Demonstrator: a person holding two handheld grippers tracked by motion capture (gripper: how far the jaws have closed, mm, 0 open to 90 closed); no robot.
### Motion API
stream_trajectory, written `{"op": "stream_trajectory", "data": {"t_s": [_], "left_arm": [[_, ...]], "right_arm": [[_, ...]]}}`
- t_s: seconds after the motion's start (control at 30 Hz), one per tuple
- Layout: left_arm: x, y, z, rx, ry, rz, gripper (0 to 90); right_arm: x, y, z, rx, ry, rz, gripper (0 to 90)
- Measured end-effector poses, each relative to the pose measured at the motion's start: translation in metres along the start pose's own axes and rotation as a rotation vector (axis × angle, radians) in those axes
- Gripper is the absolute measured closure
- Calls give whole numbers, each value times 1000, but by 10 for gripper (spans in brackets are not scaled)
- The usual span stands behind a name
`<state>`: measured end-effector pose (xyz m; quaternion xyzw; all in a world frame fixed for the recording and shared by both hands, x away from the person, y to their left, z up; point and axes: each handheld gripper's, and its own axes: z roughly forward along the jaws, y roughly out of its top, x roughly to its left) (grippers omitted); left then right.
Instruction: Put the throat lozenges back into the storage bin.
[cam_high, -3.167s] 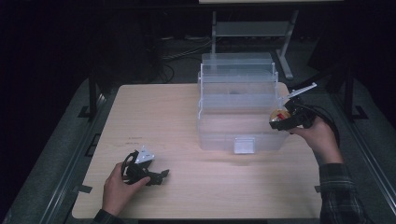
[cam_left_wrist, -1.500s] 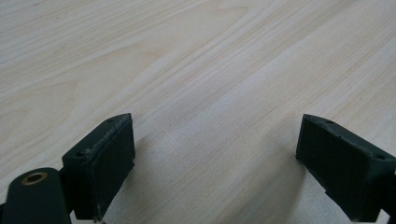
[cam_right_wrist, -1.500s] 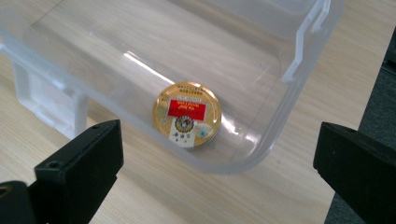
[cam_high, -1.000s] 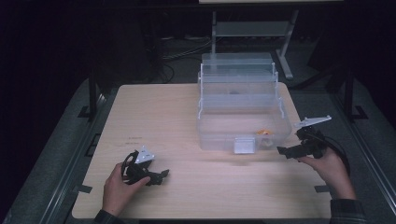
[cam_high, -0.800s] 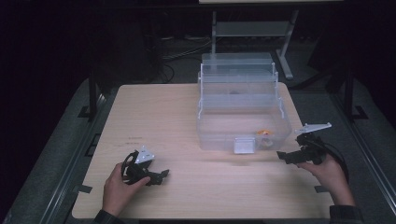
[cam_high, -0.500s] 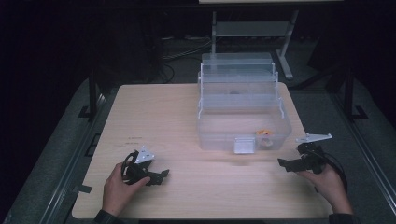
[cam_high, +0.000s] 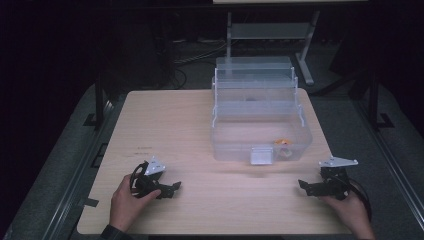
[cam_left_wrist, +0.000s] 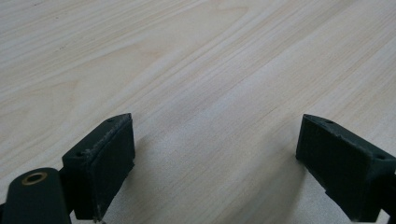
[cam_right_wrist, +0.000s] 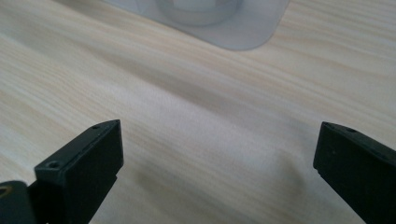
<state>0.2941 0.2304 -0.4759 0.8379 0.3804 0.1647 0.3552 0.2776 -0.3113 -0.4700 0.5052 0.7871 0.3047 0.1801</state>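
Note:
A clear plastic tiered box (cam_high: 260, 117) stands open at the back right of the wooden table (cam_high: 190, 125). A small orange object (cam_high: 284, 146) lies in its lower bin, near the front right. My right gripper (cam_high: 306, 187) rests low at the table's front right, open, with bare wood between its jaws; in the right gripper view (cam_right_wrist: 219, 172) the box's base (cam_right_wrist: 210, 18) lies just ahead. Open and empty too, my left gripper (cam_high: 172, 189) sits at the front left over bare table (cam_left_wrist: 215, 93).
A white latch (cam_high: 262, 155) marks the box's front wall. A metal stand (cam_high: 272, 30) rises behind the table, with dark floor and cables around it. Wide bare wood lies between the two grippers.
The right gripper, which held an orange object beside the box, has let it go into the lower bin and drawn back to the front right. The left gripper has stayed still.

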Motion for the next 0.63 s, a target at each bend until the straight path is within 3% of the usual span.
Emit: {"op": "stream_trajectory", "data": {"t_s": [0.17,0.23,0.63], "left_arm": [[0,0,0,0,0,0,109],[0,0,0,0,0,0,109],[0,0,0,0,0,1,109]], "right_arm": [[6,-14,3,-33,-24,-2,4],[6,-18,3,-53,-8,12,4],[7,-19,2,-50,-9,11,4]]}}
